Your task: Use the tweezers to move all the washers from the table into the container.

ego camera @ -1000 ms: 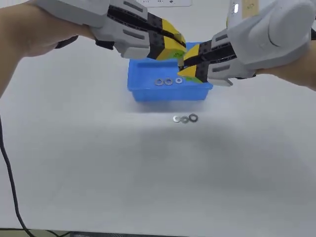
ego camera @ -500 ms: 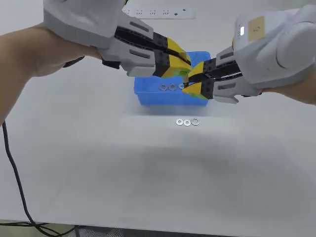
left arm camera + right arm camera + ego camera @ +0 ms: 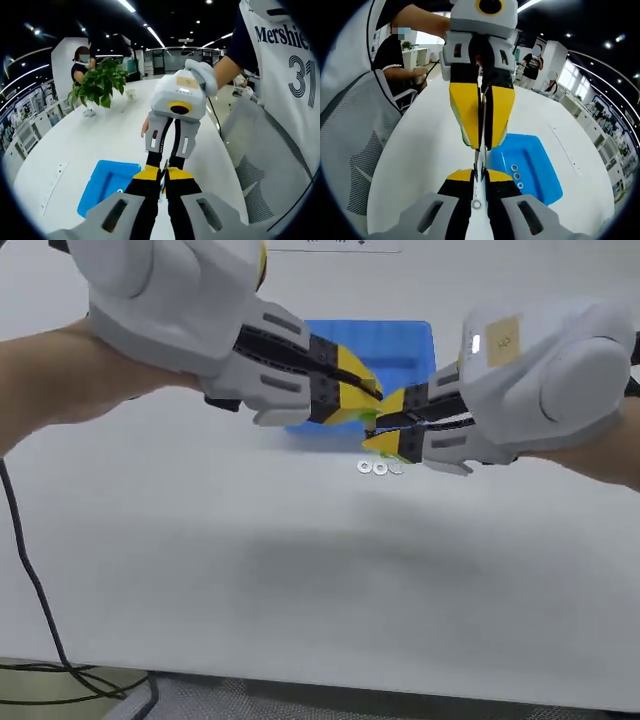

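Observation:
Thin metal tweezers [image 3: 482,125] run between the two grippers, which meet tip to tip. My left gripper [image 3: 365,405] comes in from the left and my right gripper [image 3: 392,430] from the right, both with yellow jaws shut on the tweezers. They hang just in front of the blue container [image 3: 400,340], low over the white table. Three small washers [image 3: 378,468] lie in a row on the table right below the right gripper's tips. In the right gripper view three more washers [image 3: 516,176] lie inside the container [image 3: 535,160], which also shows in the left gripper view [image 3: 107,187].
A black cable [image 3: 25,600] trails down the table's left side to the front edge. The white table [image 3: 300,570] stretches wide in front of the washers. A potted plant [image 3: 97,85] stands far back, and a mesh chair [image 3: 355,165] sits beside the table.
Both grippers, still tip to tip, have come down from above the container to just in front of it, close over the three washers on the table. The head camera has shifted too.

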`<move>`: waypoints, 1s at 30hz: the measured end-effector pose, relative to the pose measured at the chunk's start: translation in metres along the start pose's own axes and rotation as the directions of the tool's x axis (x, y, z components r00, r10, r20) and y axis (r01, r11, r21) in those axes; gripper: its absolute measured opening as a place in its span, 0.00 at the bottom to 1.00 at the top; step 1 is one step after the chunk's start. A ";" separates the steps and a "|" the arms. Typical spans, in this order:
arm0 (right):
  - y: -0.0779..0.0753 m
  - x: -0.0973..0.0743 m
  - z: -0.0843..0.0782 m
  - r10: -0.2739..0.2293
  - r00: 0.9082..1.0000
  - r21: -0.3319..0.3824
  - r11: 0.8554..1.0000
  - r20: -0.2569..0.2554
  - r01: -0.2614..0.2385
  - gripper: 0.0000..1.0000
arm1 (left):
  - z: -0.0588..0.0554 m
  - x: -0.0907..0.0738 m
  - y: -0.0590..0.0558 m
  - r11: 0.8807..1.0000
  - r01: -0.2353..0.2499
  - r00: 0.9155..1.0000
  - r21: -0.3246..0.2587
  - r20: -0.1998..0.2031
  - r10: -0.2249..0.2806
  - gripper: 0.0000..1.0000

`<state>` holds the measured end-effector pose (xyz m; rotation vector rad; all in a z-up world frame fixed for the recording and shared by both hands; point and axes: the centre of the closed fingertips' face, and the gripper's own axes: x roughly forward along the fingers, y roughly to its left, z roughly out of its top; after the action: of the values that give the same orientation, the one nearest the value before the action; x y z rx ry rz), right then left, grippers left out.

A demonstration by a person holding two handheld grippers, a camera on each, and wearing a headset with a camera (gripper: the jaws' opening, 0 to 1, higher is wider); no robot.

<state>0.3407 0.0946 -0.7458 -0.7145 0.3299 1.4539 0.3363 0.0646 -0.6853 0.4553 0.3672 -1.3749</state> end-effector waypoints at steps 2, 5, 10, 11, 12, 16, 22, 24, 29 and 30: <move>0.002 0.001 -0.003 0.002 1.000 0.004 1.000 -0.003 -0.002 0.10 | -0.004 0.003 -0.001 1.000 0.005 1.000 0.013 -0.008 -0.005 0.07; 0.005 0.003 -0.007 0.007 1.000 0.019 1.000 -0.004 -0.007 0.10 | -0.007 0.006 -0.006 0.999 0.014 1.000 0.031 -0.020 -0.013 0.07; 0.006 0.008 -0.016 0.011 1.000 0.049 0.999 -0.009 -0.011 0.10 | -0.014 0.013 -0.005 1.000 0.015 1.000 0.025 -0.026 -0.015 0.07; 0.006 0.008 -0.016 0.013 1.000 0.055 0.998 -0.008 -0.012 0.10 | -0.015 0.014 -0.005 1.000 0.018 1.000 0.024 -0.026 -0.017 0.07; 0.007 0.009 -0.019 0.015 1.000 0.068 0.998 -0.008 -0.014 0.10 | -0.016 0.015 -0.006 0.999 0.024 0.999 0.024 -0.026 -0.023 0.07; 0.007 0.013 -0.025 0.019 1.000 0.086 0.996 -0.018 -0.018 0.10 | -0.021 0.018 -0.005 0.999 0.037 0.999 0.016 -0.033 -0.036 0.07; 0.009 0.019 -0.028 0.029 1.000 0.116 0.993 -0.011 -0.028 0.10 | -0.026 0.017 -0.006 0.999 0.041 0.998 0.000 -0.038 -0.041 0.07; 0.009 0.020 -0.028 0.032 0.999 0.121 0.992 -0.007 -0.031 0.10 | -0.027 0.017 -0.006 0.999 0.040 0.998 -0.007 -0.038 -0.041 0.07; 0.008 0.023 -0.030 0.036 0.999 0.123 0.992 -0.011 -0.034 0.10 | -0.030 0.016 -0.004 0.999 0.042 0.998 -0.017 -0.041 -0.043 0.07; 0.008 0.023 -0.031 0.037 0.999 0.124 0.992 -0.013 -0.035 0.10 | -0.031 0.017 -0.005 0.999 0.045 0.998 -0.018 -0.043 -0.045 0.07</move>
<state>0.3421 0.0931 -0.7850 -0.6223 0.4425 1.4495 0.3350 0.0655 -0.7203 0.4658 0.4266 -1.4062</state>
